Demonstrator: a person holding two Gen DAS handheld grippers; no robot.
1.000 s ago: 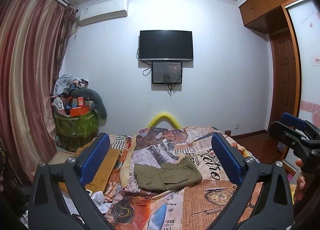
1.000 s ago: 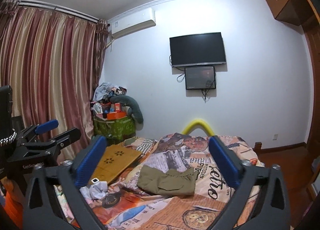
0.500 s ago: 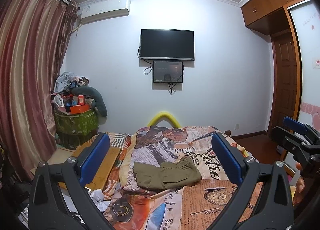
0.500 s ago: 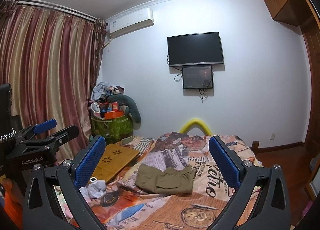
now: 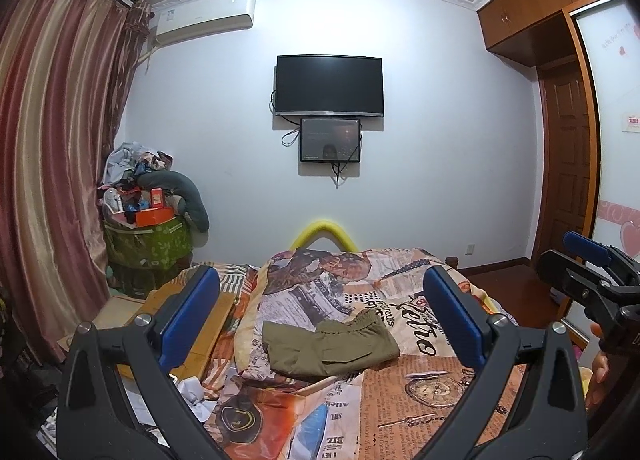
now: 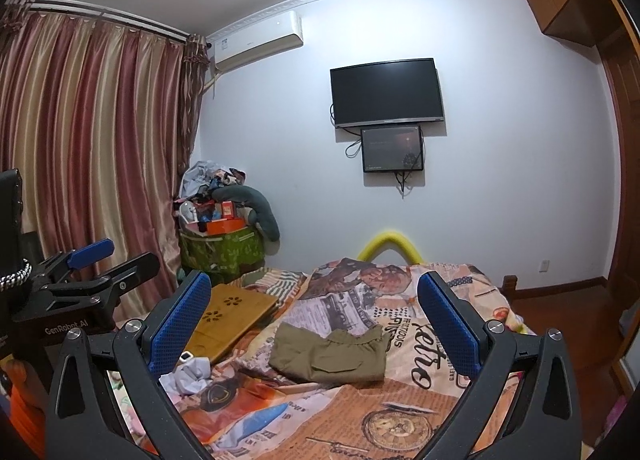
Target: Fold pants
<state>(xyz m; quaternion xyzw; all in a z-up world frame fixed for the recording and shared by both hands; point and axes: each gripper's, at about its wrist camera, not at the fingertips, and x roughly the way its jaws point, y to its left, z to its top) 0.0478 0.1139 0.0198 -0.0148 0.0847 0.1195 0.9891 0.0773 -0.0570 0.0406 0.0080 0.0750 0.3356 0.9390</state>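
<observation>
Lying folded into a compact olive rectangle, the pants [image 5: 331,348] rest on the printed bedspread [image 5: 404,408] near mid-bed, elastic waistband toward the far wall. We hold both grippers above the near end, touching nothing — left gripper [image 5: 320,320] spread wide, right gripper [image 6: 314,324] spread wide. A bamboo lap tray [image 6: 228,320] lies left of the pants; beside it, what seems crumpled paper [image 6: 188,374].

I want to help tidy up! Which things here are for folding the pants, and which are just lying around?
For the job:
- olive pants, folded on the bed
- left gripper, open
- right gripper, open

Just lying about:
- wooden lap tray
- crumpled paper
- green bin piled with clutter
- TV on the wall
</observation>
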